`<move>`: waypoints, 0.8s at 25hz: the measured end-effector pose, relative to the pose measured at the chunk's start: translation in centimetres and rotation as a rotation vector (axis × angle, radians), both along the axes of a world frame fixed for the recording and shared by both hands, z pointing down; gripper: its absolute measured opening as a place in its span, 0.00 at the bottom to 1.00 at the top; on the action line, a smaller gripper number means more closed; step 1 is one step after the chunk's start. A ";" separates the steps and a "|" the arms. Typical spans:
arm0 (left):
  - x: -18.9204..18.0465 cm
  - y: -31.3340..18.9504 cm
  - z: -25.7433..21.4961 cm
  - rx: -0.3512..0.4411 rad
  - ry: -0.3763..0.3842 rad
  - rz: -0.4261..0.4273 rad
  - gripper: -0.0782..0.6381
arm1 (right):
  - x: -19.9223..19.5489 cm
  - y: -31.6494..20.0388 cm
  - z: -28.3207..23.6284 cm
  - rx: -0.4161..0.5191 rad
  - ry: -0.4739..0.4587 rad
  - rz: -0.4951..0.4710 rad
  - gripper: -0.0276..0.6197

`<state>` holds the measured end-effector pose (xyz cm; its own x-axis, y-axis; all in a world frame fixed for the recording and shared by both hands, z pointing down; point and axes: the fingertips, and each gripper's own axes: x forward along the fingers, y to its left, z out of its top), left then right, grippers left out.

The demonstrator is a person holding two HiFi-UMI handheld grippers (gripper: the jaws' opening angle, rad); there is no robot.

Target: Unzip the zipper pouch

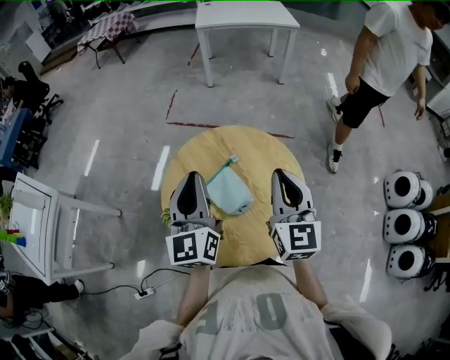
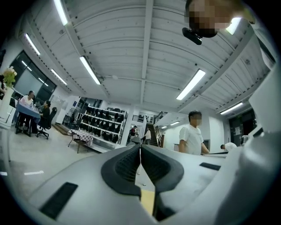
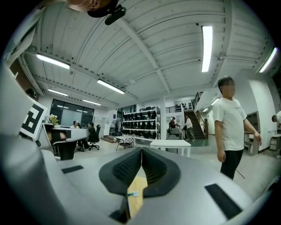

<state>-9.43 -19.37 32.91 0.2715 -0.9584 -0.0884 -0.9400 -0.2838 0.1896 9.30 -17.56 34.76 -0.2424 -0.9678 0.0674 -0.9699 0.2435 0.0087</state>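
A pale teal zipper pouch (image 1: pixel 229 190) lies on the round wooden table (image 1: pixel 260 151), its zipper pull and cord pointing to the far side. My left gripper (image 1: pixel 190 177) is held just left of the pouch, shut and empty. To the pouch's right hovers my right gripper (image 1: pixel 283 174), also shut with nothing in it. In the left gripper view the left gripper (image 2: pixel 140 148) has its jaws pressed together and points level across the room. In the right gripper view the right gripper (image 3: pixel 141 150) is likewise closed, with a sliver of the table showing below it.
A white table (image 1: pixel 245 17) stands beyond the round one. A person in a white shirt (image 1: pixel 383 63) walks at the far right. White round devices (image 1: pixel 404 225) sit on the floor at right. A white chair (image 1: pixel 42 225) stands at left.
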 end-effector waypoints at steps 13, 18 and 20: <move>-1.3 -2.6 7.2 -0.199 0.214 0.033 0.29 | 1.0 -0.1 1.1 -0.035 0.032 -0.006 0.09; -2.5 -3.2 12.7 -0.293 0.342 0.000 0.35 | 1.8 0.0 2.1 -0.066 0.047 0.020 0.09; -2.8 -3.5 15.5 -0.359 0.398 -0.017 0.41 | 2.1 0.1 2.4 -0.077 0.050 0.031 0.09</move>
<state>-12.24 -22.89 48.44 0.2678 -0.9513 0.1529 -0.7796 -0.1207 0.6145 11.44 -17.44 37.13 -0.2068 -0.9664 0.1527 -0.9758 0.2151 0.0395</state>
